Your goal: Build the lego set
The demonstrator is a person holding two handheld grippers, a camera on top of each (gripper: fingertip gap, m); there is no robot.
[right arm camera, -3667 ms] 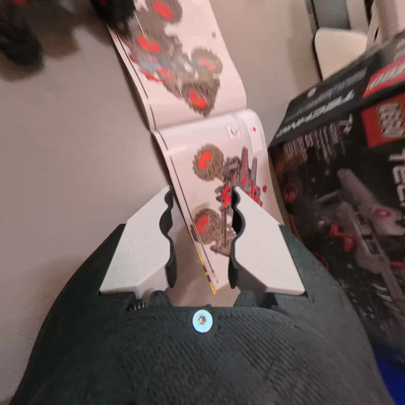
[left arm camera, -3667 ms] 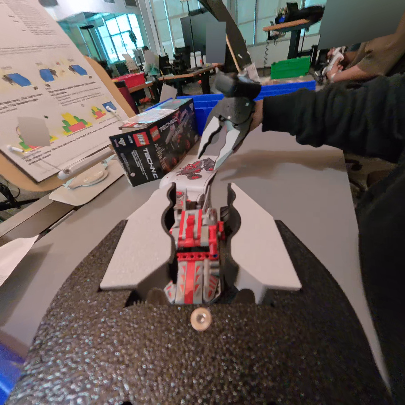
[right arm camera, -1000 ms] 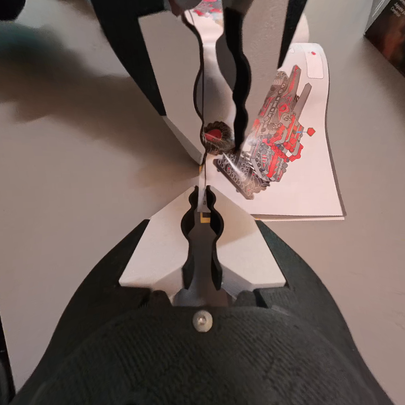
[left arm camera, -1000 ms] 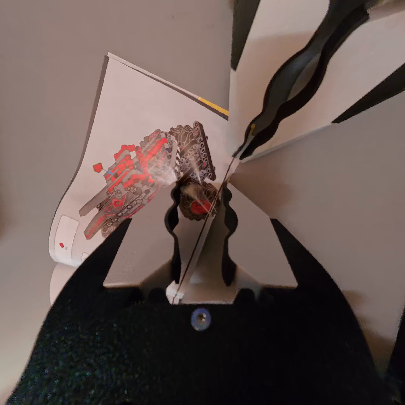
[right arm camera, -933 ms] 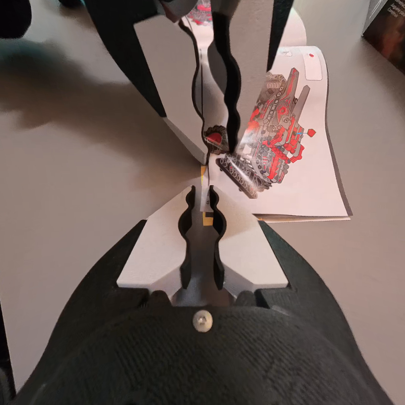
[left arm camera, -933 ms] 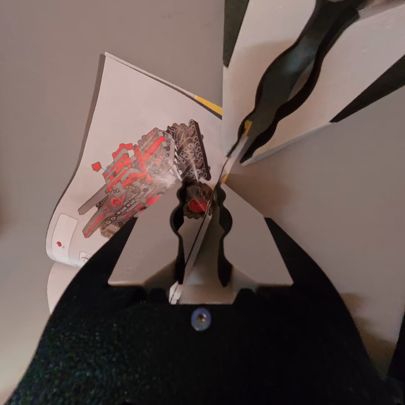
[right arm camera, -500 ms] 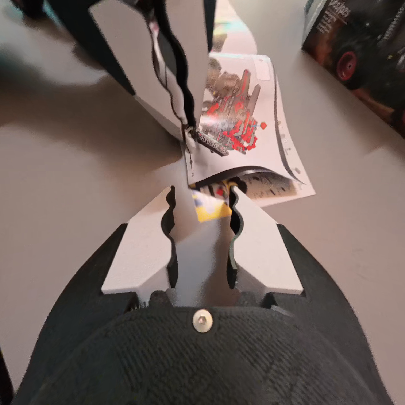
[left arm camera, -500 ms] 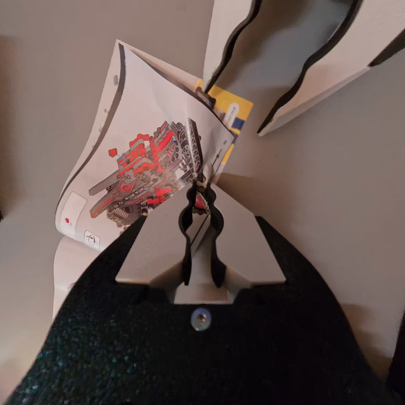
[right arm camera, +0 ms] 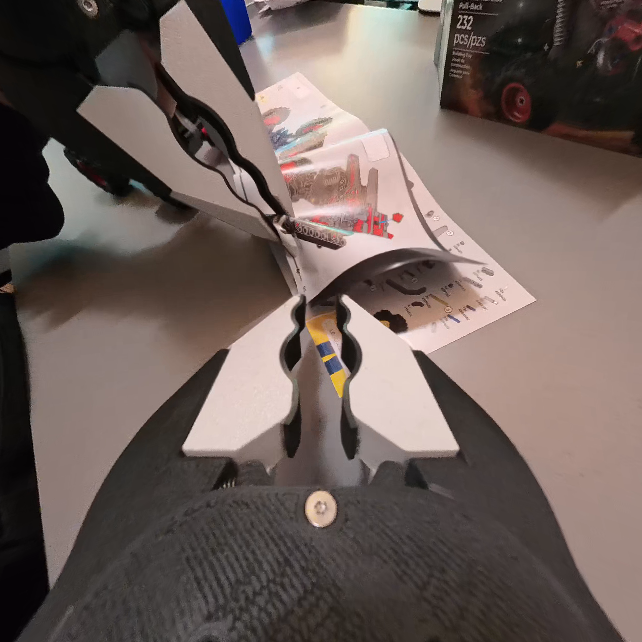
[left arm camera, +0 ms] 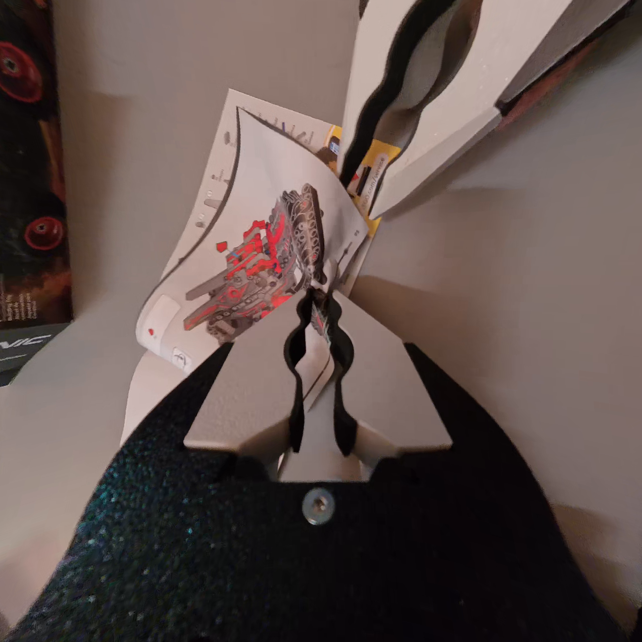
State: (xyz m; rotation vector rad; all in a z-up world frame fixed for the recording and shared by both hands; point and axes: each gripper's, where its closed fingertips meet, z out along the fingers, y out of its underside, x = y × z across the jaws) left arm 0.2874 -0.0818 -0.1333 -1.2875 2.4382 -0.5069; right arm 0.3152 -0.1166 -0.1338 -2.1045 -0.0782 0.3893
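Page-turning step: my left tool (left arm camera: 319, 295) pinches a booklet page (left arm camera: 264, 222); right tool (right arm camera: 321, 302) gapes, empty. Next, I flatten it.

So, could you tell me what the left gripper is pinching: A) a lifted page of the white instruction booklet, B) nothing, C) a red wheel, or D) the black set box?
A: the left gripper is shut on the corner of a lifted page of the white instruction booklet, with the page edge running between its fingers.
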